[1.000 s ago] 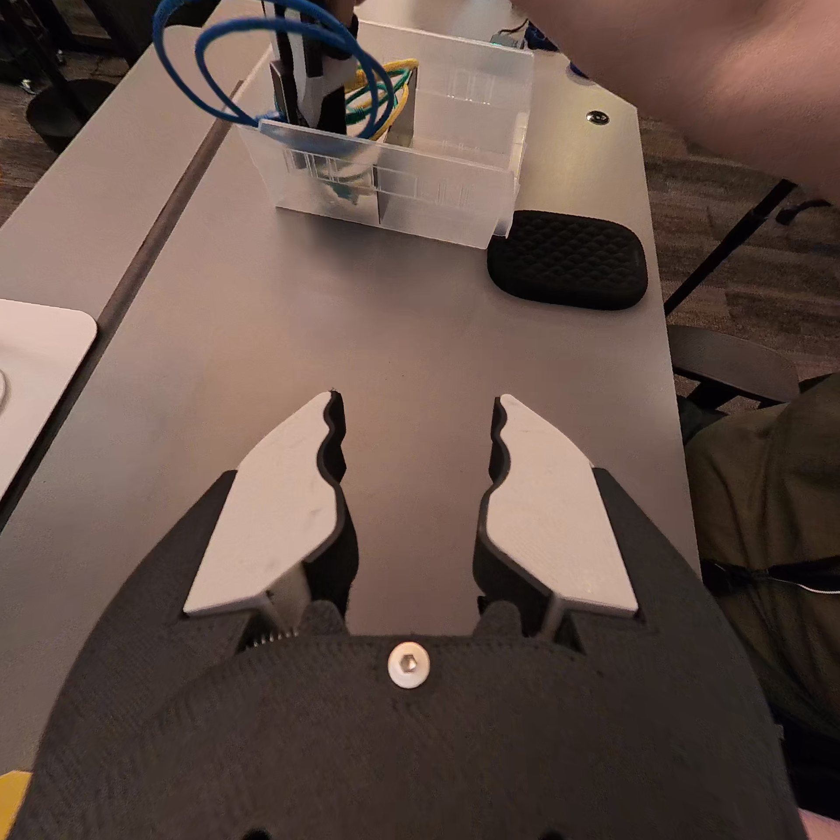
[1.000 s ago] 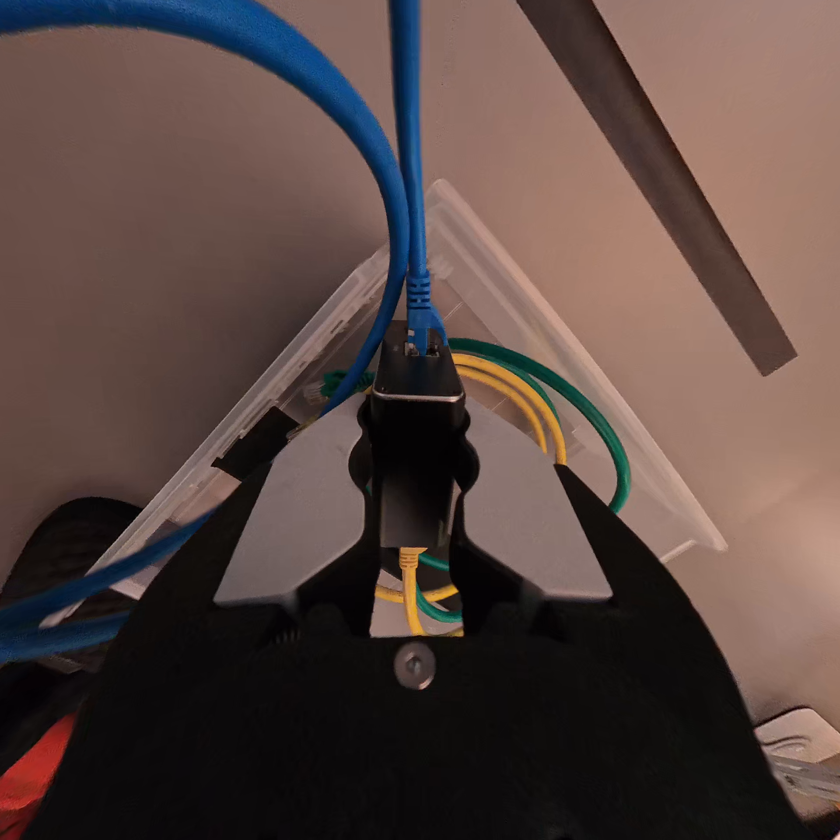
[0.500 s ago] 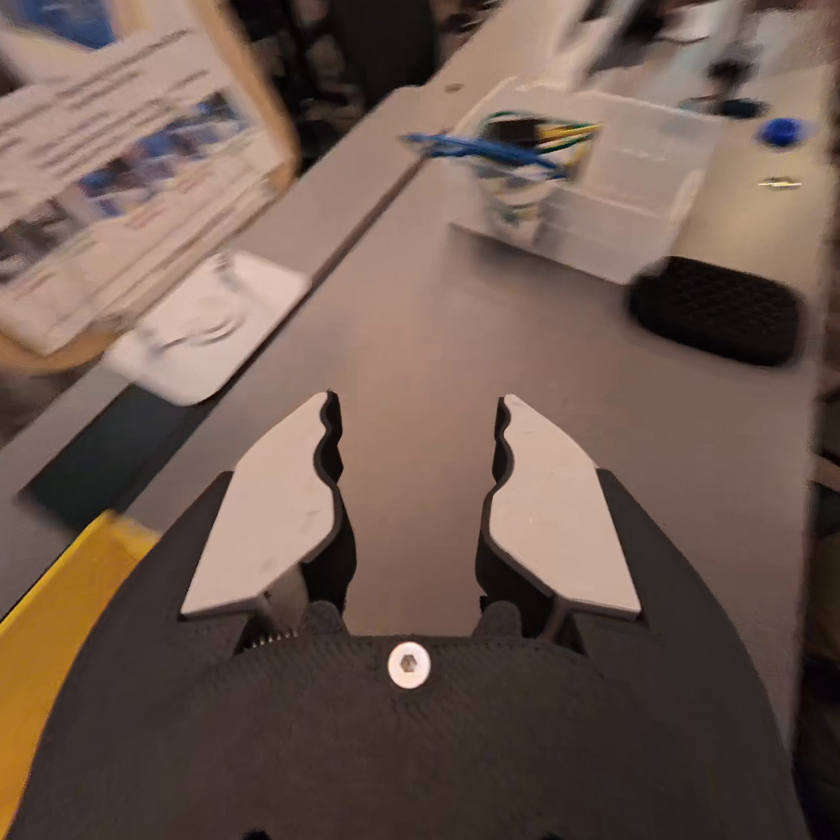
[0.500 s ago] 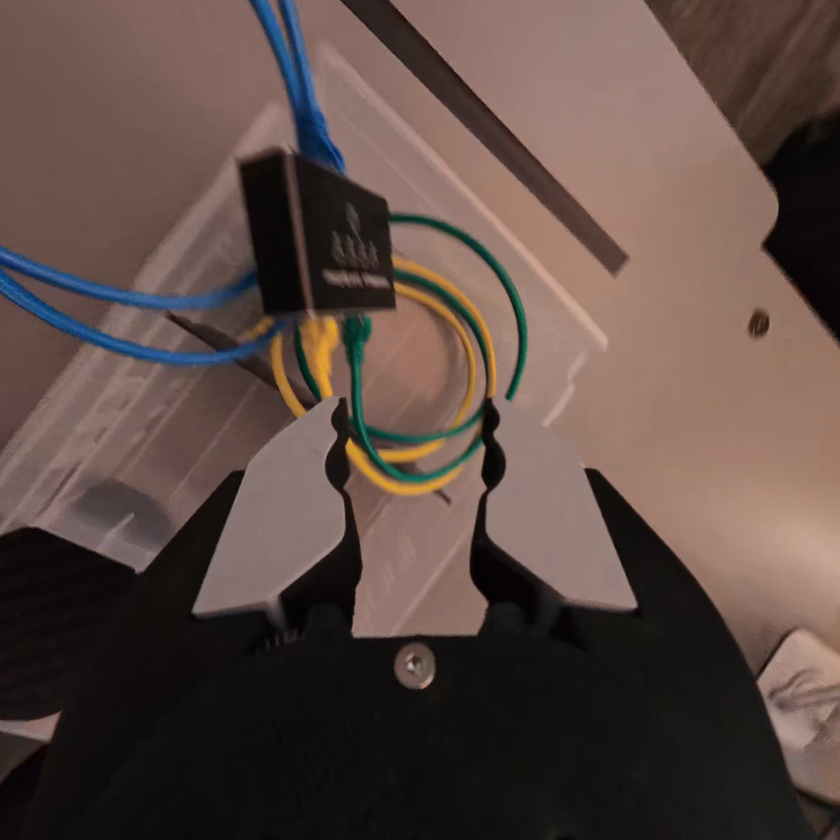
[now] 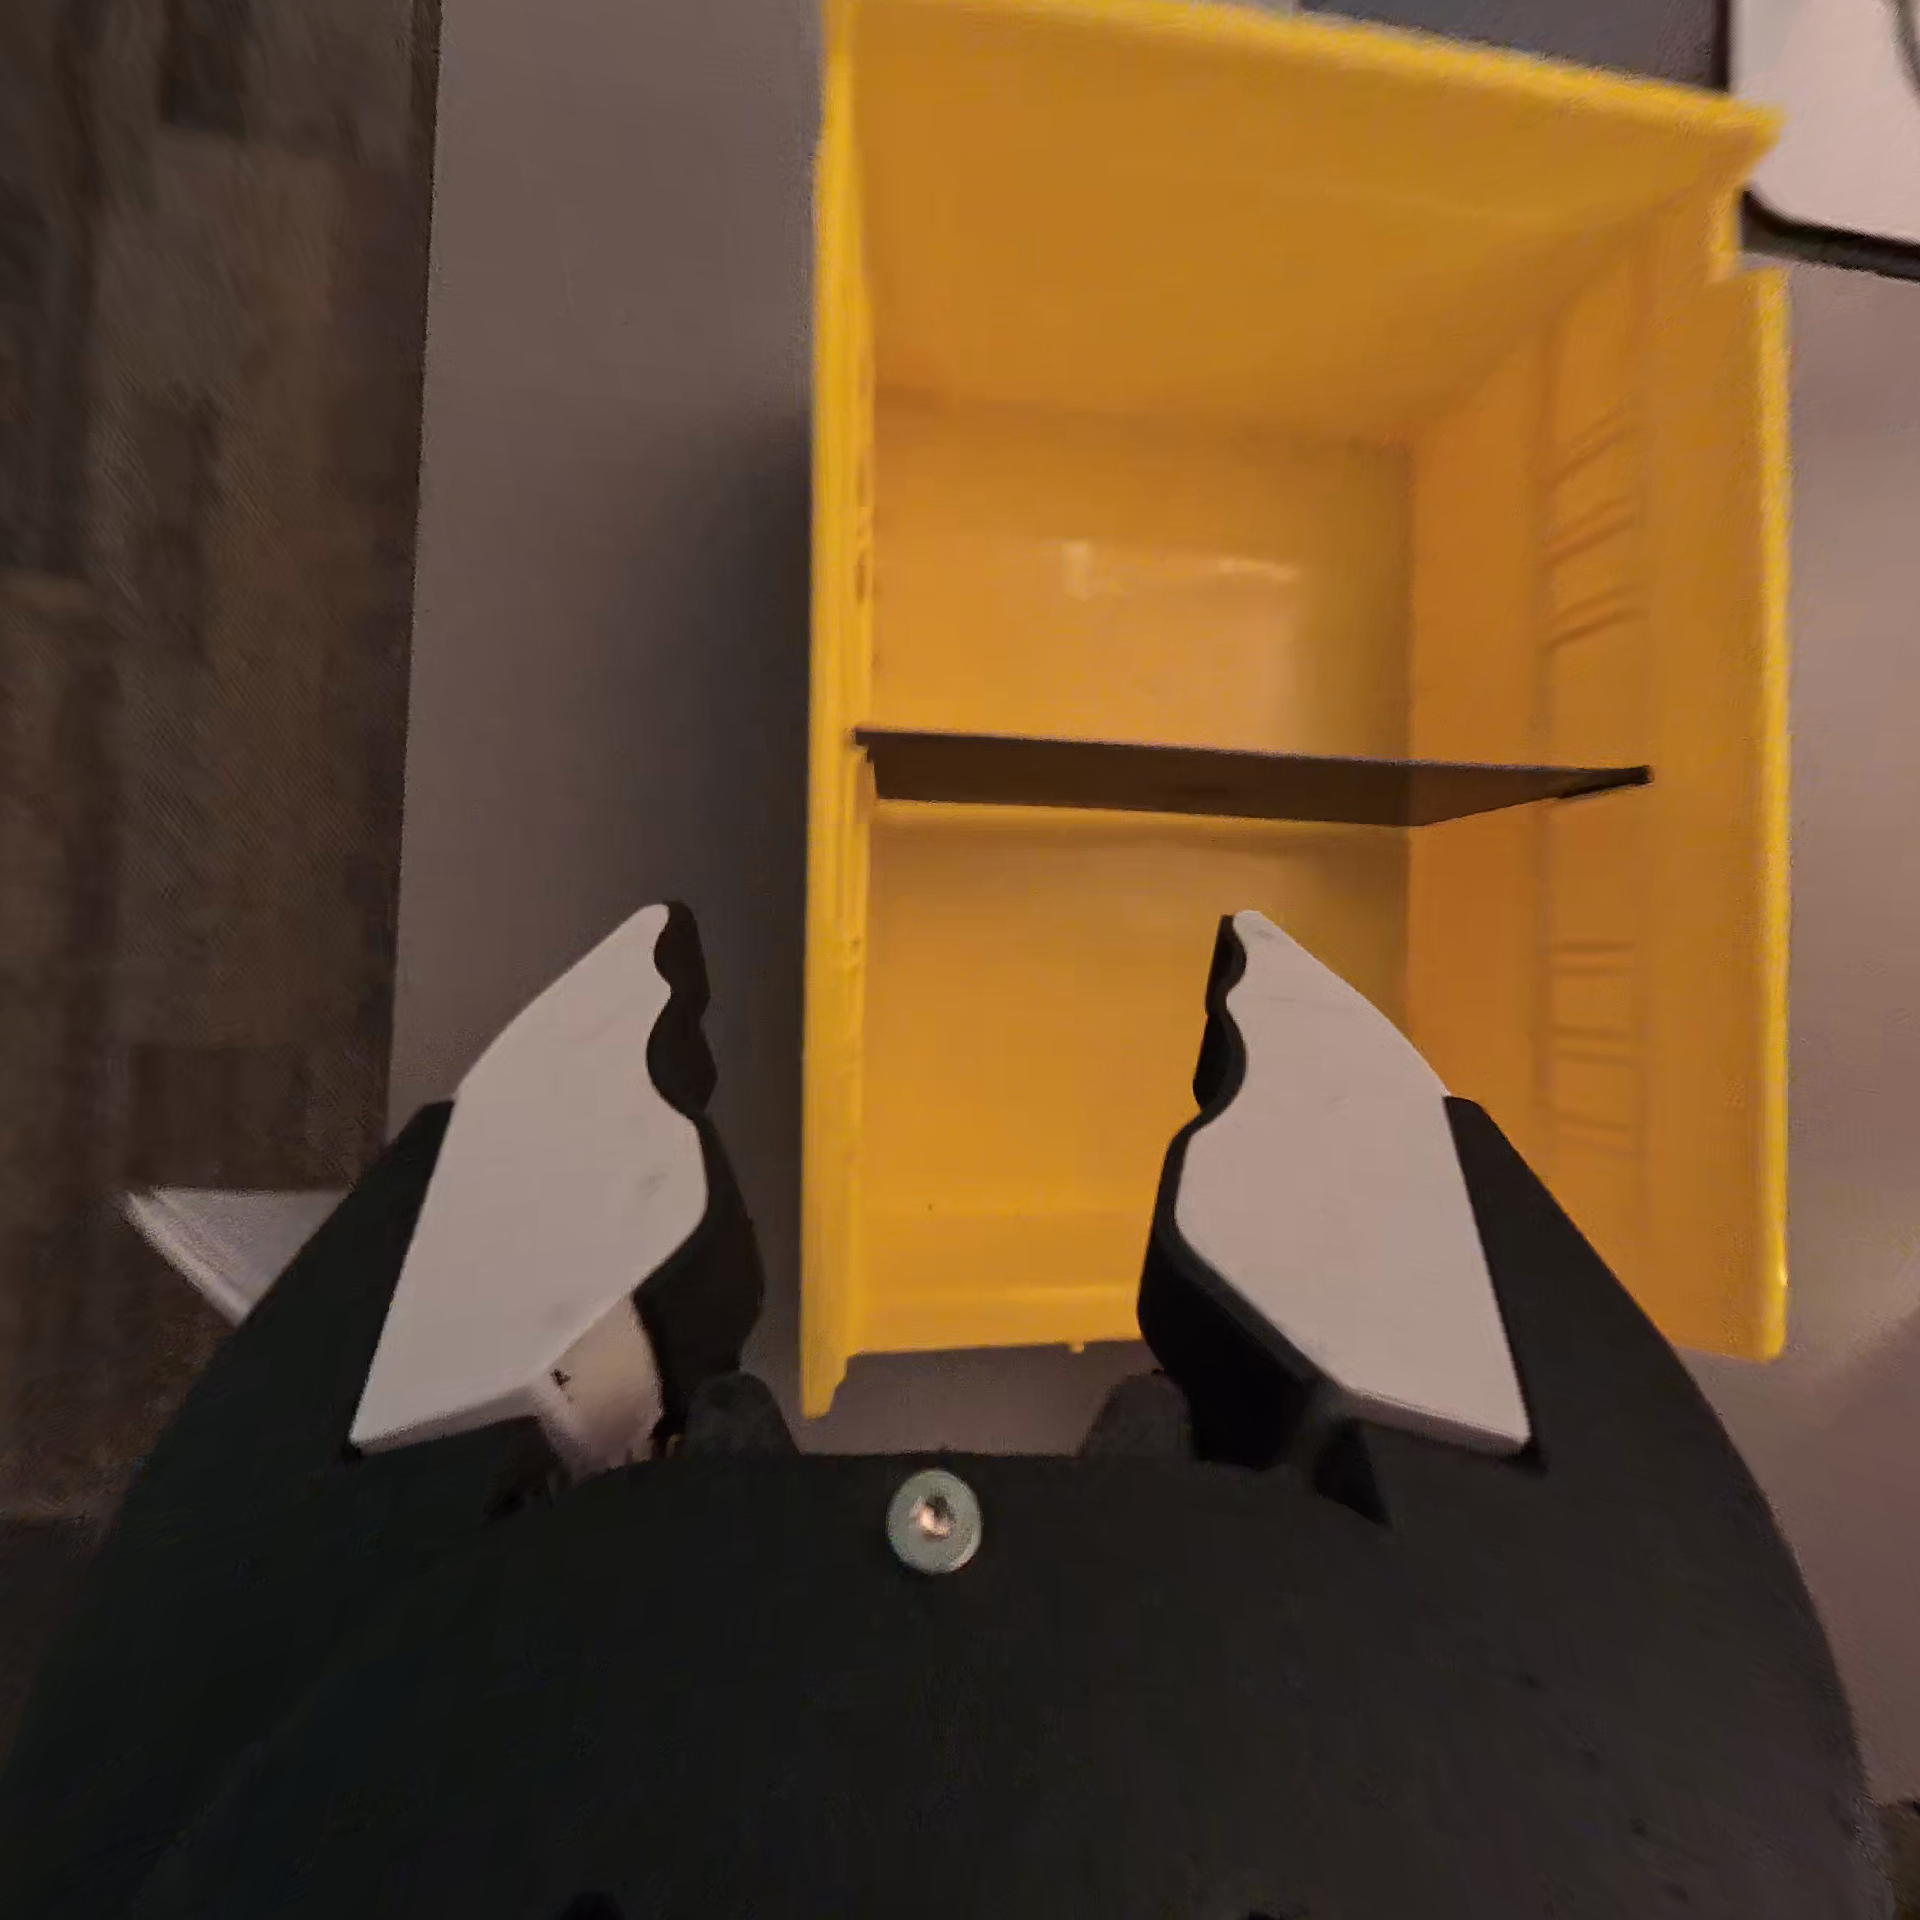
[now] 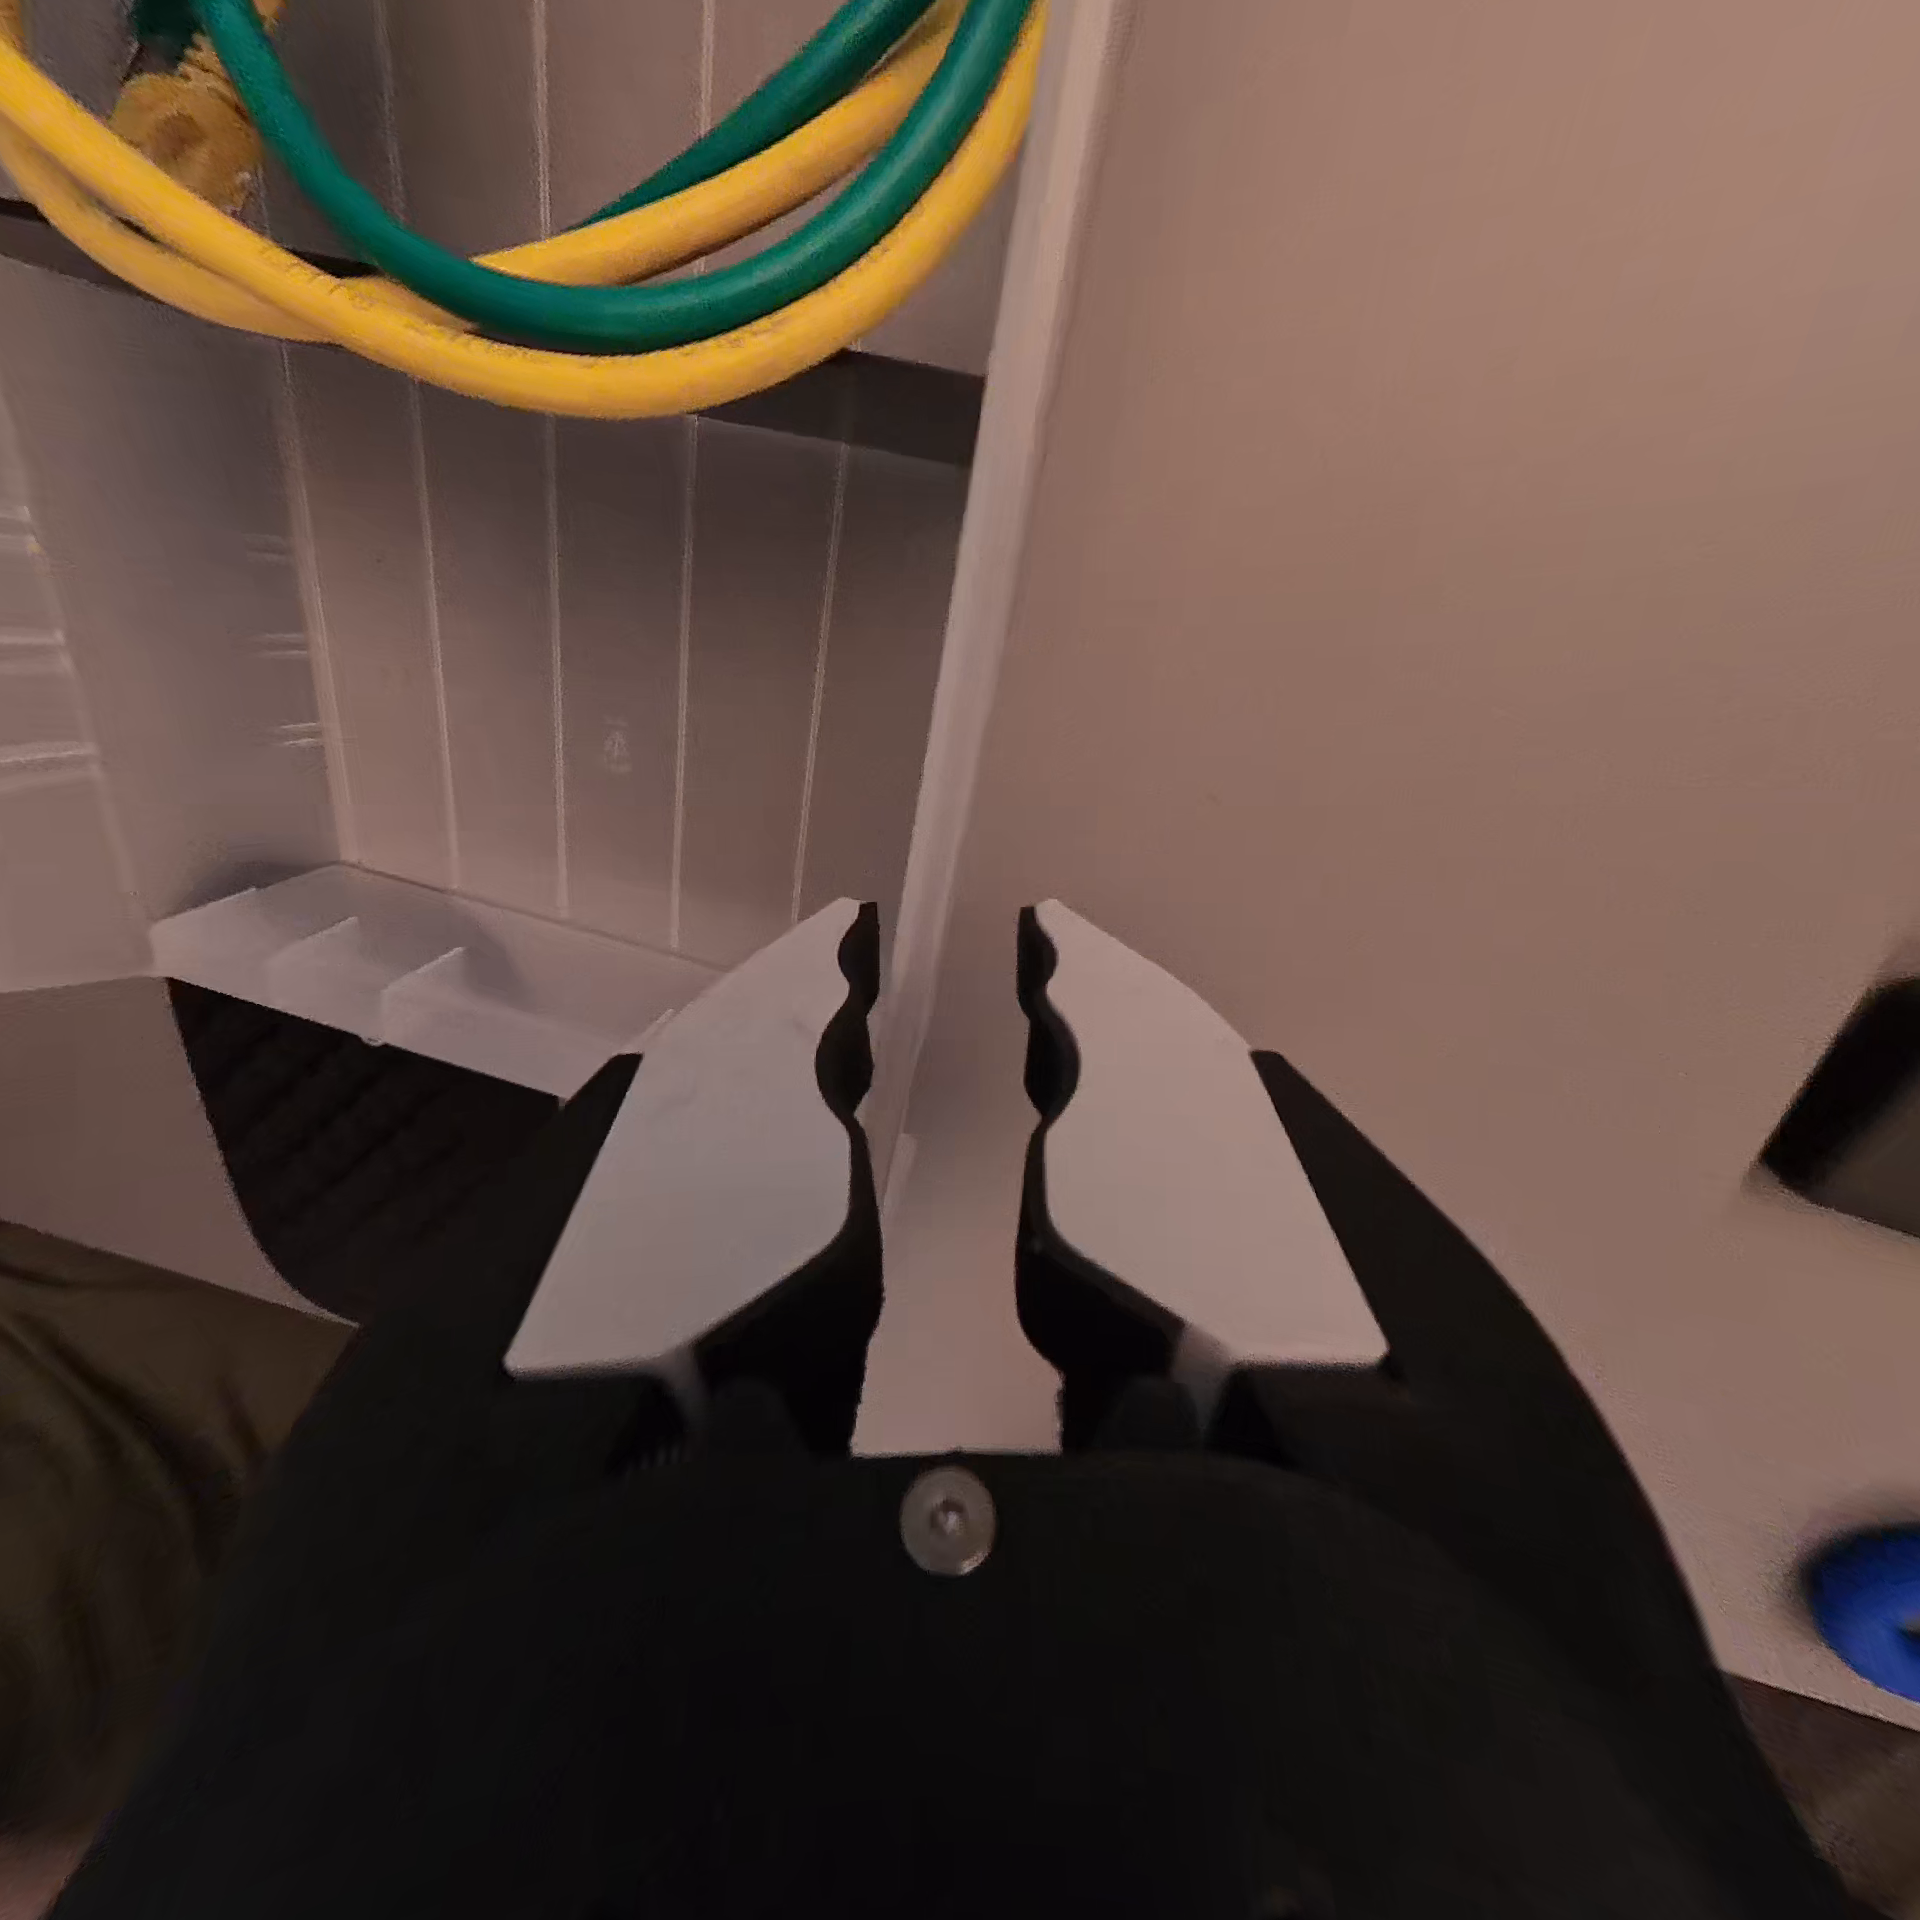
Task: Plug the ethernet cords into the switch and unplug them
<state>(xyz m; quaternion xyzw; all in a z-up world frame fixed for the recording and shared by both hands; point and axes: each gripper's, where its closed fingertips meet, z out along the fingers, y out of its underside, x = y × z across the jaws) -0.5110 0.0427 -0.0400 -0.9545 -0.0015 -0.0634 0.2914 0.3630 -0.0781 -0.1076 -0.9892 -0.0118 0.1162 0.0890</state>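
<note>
In the right wrist view, yellow cords (image 6: 582, 384) and a green cord (image 6: 582, 307) loop inside a clear plastic bin (image 6: 623, 675). My right gripper (image 6: 948, 906) has closed to a narrow gap over the bin's side wall, one finger inside and one outside. The switch and the blue cords are out of view. In the left wrist view, my left gripper (image 5: 953, 920) is open and empty. It straddles the left wall of an empty yellow bin (image 5: 1143, 260) with a black divider (image 5: 1247, 784).
Both bins stand on a grey table (image 6: 1455, 520). A black textured pad (image 6: 343, 1143) lies beside the clear bin. A dark object (image 6: 1849, 1112) and a blue object (image 6: 1870, 1621) lie at the right. The table edge and carpet (image 5: 187, 520) are left of the yellow bin.
My right gripper let go of the switch, moved to the clear bin's wall and closed over it. My left gripper swung away from the clear bin to the yellow bin and stayed open.
</note>
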